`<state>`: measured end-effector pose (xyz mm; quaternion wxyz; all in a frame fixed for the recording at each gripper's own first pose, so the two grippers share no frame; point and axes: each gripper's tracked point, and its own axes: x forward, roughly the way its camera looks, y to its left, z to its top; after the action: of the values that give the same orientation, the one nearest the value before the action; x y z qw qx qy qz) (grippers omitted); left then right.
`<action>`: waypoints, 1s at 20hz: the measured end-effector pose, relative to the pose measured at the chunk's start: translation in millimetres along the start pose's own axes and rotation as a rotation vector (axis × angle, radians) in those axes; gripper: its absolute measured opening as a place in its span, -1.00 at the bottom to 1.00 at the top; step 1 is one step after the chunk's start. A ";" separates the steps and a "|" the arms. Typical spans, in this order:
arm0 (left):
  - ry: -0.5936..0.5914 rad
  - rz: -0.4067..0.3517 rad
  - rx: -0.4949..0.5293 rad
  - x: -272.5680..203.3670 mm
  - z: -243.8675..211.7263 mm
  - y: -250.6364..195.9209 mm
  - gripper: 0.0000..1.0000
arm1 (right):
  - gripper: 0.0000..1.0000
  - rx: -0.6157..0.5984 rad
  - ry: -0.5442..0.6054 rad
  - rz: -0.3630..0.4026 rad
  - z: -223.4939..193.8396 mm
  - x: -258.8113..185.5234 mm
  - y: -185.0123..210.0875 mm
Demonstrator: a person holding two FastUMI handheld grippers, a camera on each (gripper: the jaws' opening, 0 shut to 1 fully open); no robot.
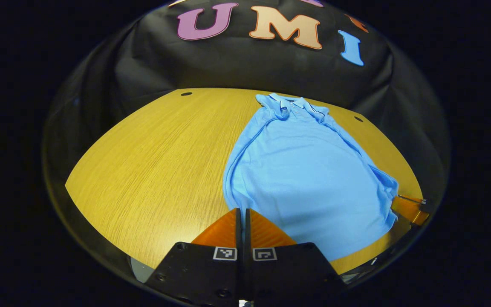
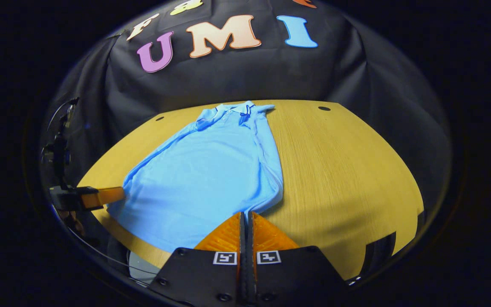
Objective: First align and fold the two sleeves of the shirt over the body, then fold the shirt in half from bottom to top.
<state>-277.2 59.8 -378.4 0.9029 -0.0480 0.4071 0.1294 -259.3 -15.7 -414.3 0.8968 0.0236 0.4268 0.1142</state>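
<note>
Claws close together at the near hem: left claw (image 1: 241,212) and right claw (image 2: 246,216), each at a bottom corner of the shirt (image 1: 309,179) (whether cloth is pinched, I cannot tell). It lies sleeves-in on the desk (image 1: 156,162), collar (image 1: 290,104) far; a one-sided grip could skew the upward fold.

Both sleeves of the shirt (image 1: 309,175) are tucked out of sight, so how they lie can't be made out. In the left gripper view, the left gripper (image 1: 242,212) meets the near hem with fingers pressed together, cloth between them too fine to call; same story for the right gripper (image 2: 246,214) in its own view. The table (image 2: 348,170) is cut off at its near edge.
</note>
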 end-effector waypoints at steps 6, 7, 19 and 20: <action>-0.046 -0.018 -0.054 12.0 49.7 -5.9 -1.00 | -0.95 0.024 -0.050 0.039 52.2 23.0 0.3; -0.054 -0.018 -0.053 15.2 58.0 -6.8 -1.00 | -1.00 0.024 -0.059 0.044 60.6 27.0 1.1; -0.128 -0.034 -0.071 92.8 166.9 -34.4 -1.00 | -0.95 0.085 -0.153 0.097 171.4 117.2 -7.8; -0.138 -0.034 -0.072 101.0 177.8 -36.0 -1.00 | -1.00 0.085 -0.162 0.097 181.3 127.7 -9.4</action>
<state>-74.7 79.0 -336.5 0.9285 -0.0786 0.3381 0.1316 -39.9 13.9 -397.7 0.9199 0.0916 0.3559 0.1369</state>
